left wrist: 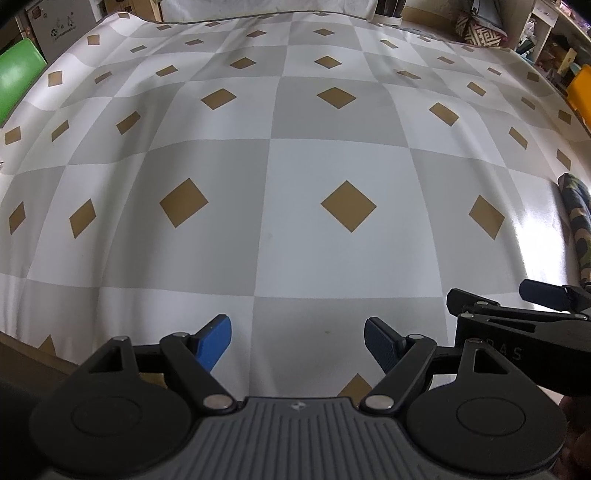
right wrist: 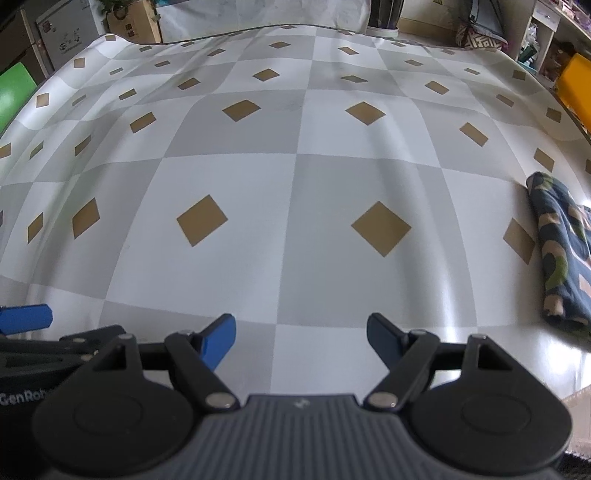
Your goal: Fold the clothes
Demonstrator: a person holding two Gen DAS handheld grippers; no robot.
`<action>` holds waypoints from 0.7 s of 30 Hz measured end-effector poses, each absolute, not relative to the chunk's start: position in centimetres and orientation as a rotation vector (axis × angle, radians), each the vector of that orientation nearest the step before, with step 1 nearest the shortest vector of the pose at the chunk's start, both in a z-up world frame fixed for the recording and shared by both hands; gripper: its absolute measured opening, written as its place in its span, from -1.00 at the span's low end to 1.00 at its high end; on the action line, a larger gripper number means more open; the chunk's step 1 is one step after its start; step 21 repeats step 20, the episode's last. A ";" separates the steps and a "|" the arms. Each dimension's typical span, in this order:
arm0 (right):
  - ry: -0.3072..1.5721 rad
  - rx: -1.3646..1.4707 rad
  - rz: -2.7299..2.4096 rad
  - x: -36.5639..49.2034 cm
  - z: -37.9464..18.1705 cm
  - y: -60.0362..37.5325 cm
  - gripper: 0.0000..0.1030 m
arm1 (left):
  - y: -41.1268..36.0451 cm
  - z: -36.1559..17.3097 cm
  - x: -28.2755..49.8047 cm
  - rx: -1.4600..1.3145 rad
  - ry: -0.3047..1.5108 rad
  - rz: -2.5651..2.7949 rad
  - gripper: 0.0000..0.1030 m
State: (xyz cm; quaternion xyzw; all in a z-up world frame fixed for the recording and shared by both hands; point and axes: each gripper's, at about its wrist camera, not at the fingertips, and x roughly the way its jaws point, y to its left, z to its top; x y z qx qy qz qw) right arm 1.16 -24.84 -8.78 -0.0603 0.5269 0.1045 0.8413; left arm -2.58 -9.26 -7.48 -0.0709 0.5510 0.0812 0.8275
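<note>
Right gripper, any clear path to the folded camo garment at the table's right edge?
Probably yes. The right gripper is open and empty, and only bare checkered tablecloth lies between it and the folded camo garment off to its right. The left gripper sits on the other side.

a wide table (left wrist: 295,258) is covered with a cloth of grey and white squares with tan diamonds. behind it stand cardboard boxes (right wrist: 70,33). a green panel (left wrist: 18,74) is at the left, a yellow bin (right wrist: 576,85) and shelves (right wrist: 546,29) at the right. light glares on the cloth at right.
</note>
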 end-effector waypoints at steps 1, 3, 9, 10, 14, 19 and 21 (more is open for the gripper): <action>1.115 -0.127 0.219 1.2 -8.8 -24.9 0.50 | -9.2 -7.6 -2.5 -0.158 1.174 0.172 0.52; 1.122 -0.122 0.211 1.3 -8.9 -24.9 0.50 | -9.2 -7.7 -2.5 -0.171 1.179 0.169 0.52; 1.123 -0.122 0.209 1.5 -9.2 -24.9 0.50 | -9.4 -8.0 -2.4 -0.166 1.181 0.162 0.52; 1.124 -0.125 0.209 1.5 -9.2 -24.9 0.50 | -9.4 -8.0 -2.4 -0.165 1.180 0.160 0.52; 1.130 -0.132 0.204 1.6 -9.5 -24.9 0.50 | -9.4 -8.2 -2.4 -0.168 1.182 0.159 0.52; 1.135 -0.124 0.199 1.8 -9.7 -25.0 0.50 | -9.7 -8.6 -2.1 -0.163 1.190 0.152 0.52; 1.135 -0.126 0.198 1.8 -9.8 -25.0 0.50 | -9.7 -8.6 -2.1 -0.164 1.192 0.149 0.52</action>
